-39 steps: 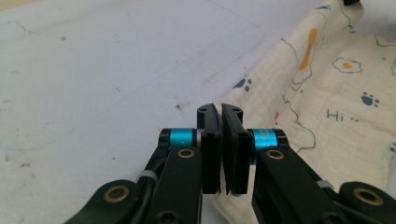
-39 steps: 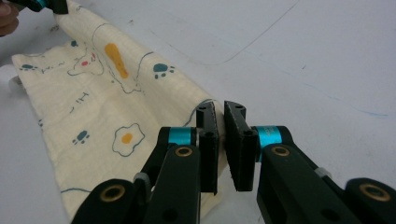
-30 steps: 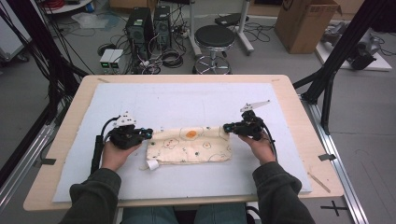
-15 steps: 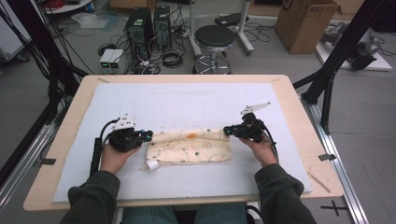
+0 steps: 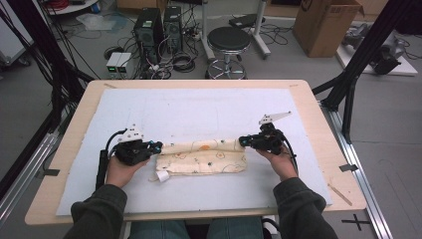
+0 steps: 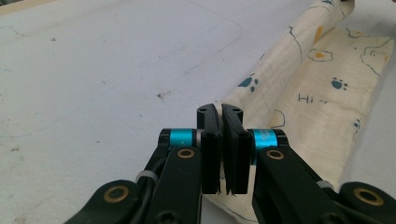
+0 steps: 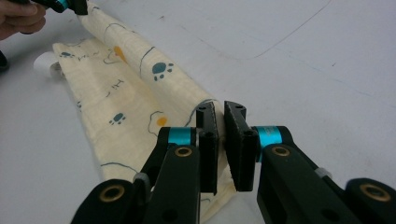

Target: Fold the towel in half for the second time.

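A cream cloth [image 5: 204, 160] printed with paw marks and small drawings lies folded on the white mat [image 5: 209, 109]. Its far edge is raised into a long fold stretched between my two grippers. My left gripper [image 5: 158, 146] is shut on the left end of that fold, and in the left gripper view the cloth [image 6: 299, 88] runs away from the closed gripper [image 6: 220, 112]. On the right end my right gripper [image 5: 243, 141] is shut too. In the right gripper view the cloth [image 7: 126, 88] sits pinched in the gripper [image 7: 220, 108]. A white tag [image 5: 161, 176] sticks out at the cloth's near left corner.
The mat covers a wooden table [image 5: 318, 114], with bare mat beyond the cloth. On the floor behind stand a stool [image 5: 228, 40], computer cases [image 5: 159, 25] and a cardboard box [image 5: 326, 22]. Black frame posts [image 5: 356, 74] rise at the right.
Both grippers have come slightly toward the person, bringing the cloth's far edge with them. That edge now stands as a raised fold over the rest of the cloth.
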A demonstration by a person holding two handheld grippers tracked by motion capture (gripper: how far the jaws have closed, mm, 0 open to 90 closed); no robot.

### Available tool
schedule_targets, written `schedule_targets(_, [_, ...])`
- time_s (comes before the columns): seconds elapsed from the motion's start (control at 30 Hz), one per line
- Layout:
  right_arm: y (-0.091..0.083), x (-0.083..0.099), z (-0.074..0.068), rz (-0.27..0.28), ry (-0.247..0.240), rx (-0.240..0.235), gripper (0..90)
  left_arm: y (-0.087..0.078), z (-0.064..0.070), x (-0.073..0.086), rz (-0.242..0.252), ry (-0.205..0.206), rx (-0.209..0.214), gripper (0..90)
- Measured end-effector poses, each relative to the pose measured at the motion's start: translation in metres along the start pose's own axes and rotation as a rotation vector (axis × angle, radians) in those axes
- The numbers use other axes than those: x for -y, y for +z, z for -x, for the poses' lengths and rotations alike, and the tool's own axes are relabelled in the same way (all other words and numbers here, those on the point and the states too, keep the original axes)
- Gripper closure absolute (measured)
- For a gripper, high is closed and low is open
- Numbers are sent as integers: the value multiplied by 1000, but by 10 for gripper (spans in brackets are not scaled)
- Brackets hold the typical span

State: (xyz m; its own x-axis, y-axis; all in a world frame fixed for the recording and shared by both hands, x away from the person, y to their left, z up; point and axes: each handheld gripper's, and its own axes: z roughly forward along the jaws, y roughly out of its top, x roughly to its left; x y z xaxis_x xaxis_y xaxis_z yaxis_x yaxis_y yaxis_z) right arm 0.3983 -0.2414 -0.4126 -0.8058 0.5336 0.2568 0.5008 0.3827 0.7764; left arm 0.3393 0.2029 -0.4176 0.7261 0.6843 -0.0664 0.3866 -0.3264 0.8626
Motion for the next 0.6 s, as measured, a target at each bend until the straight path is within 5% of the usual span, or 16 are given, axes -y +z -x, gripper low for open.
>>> schedule_targets(0.6, [-7,6,-14,4,-36,-9,839,-10,11,2,12,36,7,857])
